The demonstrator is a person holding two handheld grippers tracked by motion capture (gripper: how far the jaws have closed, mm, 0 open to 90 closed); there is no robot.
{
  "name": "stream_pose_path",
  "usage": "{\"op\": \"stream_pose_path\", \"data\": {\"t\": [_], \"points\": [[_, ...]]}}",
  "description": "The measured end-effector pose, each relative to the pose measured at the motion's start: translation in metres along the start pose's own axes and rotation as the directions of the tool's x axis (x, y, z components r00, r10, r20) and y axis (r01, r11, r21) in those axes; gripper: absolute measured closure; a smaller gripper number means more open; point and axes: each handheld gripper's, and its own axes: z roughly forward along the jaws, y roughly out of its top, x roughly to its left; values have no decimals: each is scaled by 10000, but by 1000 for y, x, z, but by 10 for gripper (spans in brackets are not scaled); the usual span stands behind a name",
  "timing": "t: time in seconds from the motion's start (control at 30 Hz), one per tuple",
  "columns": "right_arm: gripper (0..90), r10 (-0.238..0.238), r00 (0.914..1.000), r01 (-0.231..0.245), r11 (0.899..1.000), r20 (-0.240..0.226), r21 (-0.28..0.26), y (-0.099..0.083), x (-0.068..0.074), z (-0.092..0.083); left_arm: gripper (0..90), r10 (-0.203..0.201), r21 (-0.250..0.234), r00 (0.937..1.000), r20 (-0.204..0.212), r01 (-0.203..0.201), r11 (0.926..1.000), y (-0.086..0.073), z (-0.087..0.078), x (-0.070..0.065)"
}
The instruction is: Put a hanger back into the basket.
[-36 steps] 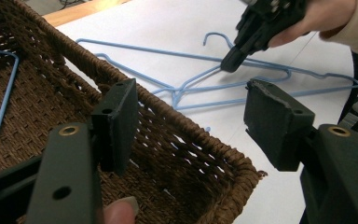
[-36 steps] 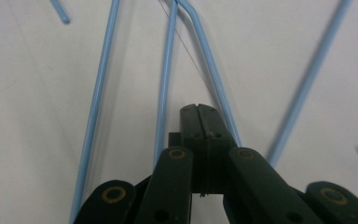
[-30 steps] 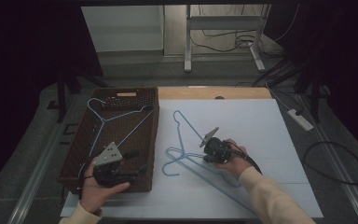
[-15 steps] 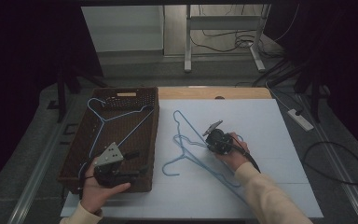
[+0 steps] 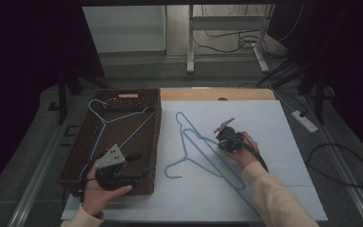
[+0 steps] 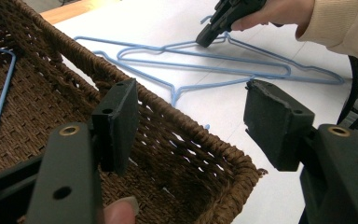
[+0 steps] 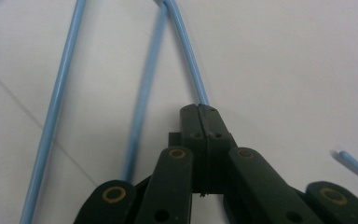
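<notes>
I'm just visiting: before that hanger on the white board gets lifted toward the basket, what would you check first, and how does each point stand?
1. Right gripper shut on the blue hanger: ok.
2. Only one wire pinched: ok in the right gripper view.
3. Hangers on the white board untangled: cannot tell; they overlap.
4. Room in the wicker basket: ok; one hanger inside.
5. Left gripper open, holding nothing: ok.
</notes>
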Motion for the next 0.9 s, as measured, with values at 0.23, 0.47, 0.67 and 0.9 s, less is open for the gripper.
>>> {"op": "stream_pose_path", "data": {"t": [0.23,0.47,0.67,0.9], "points": [[899,1047,9943,-1047,9945,203,7,-14,-24,-4,366,6,15,10000,-2,-6,10000,0,0,0],[899,1518,9876,-1519,9884,402,11,-21,-34,-6,366,2,26,10000,-1,-2,10000,0,1,0],[899,1765,9843,-1762,9836,49,-394,-26,-31,-20,366,-25,-23,10000,-13,25,10000,0,-1,0],[899,2392,9708,-2384,9706,207,-323,-78,-28,-56,366,-50,-98,10000,-29,50,9999,0,-3,0]]}}
